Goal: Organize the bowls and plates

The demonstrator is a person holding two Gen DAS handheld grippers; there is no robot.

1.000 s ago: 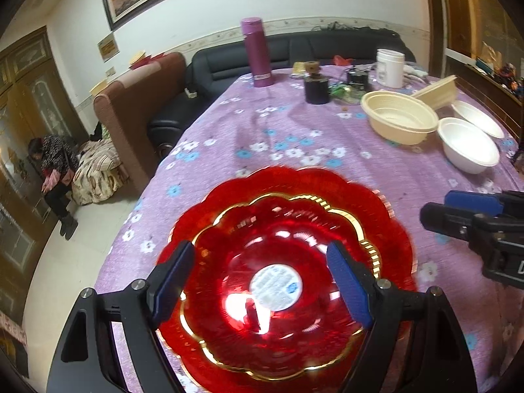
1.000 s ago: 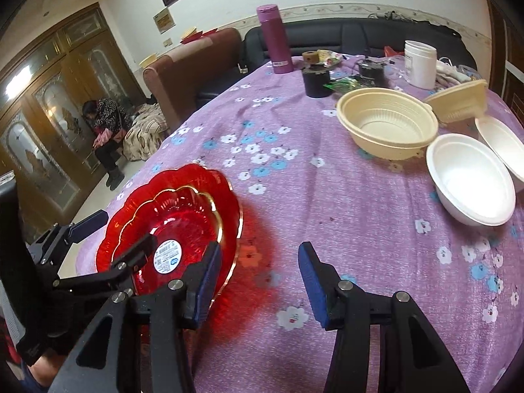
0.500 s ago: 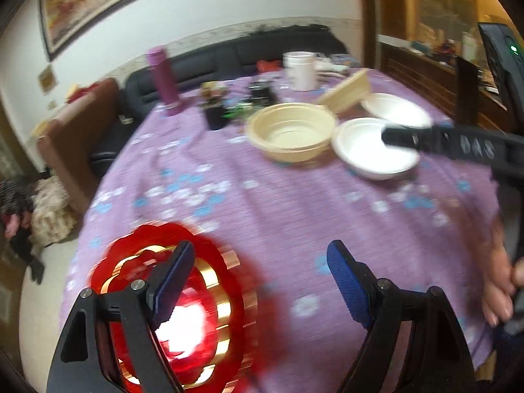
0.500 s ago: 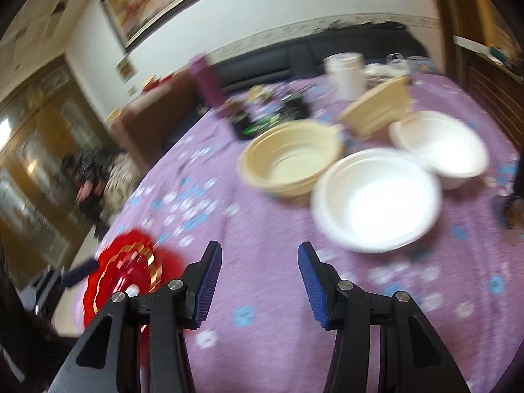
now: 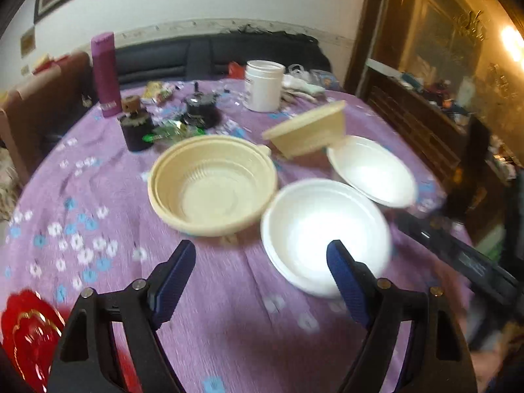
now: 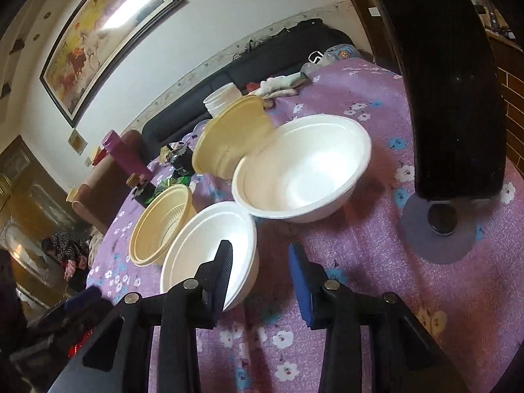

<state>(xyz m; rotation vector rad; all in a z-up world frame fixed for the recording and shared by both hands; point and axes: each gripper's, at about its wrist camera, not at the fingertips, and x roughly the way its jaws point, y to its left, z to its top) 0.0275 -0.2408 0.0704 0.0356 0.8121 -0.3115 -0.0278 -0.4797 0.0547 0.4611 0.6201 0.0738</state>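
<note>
A near white bowl [image 5: 324, 232] [image 6: 203, 245] sits on the purple flowered tablecloth [image 5: 229, 327]. A second white bowl [image 5: 370, 170] [image 6: 304, 167] lies behind it. A cream bowl [image 5: 213, 186] [image 6: 160, 226] stands to the left, and another cream bowl [image 5: 308, 131] [image 6: 229, 134] leans tilted on the far white bowl. My left gripper [image 5: 260, 278] is open and empty, just short of the bowls. My right gripper [image 6: 260, 268] is open, its left finger over the near white bowl's rim. The red plates [image 5: 29, 337] lie at the lower left.
At the back stand a magenta flask [image 5: 104, 75], a white jar [image 5: 263, 85], a black cup [image 5: 136, 127] and small clutter [image 5: 199, 111]. A dark post [image 6: 452, 82] on a round base stands on the table right of the bowls. A sofa [image 5: 196, 55] lies beyond.
Both grippers swung right, away from the red plates and toward the bowls. The bowls are now close in front. Both grippers stayed open and empty.
</note>
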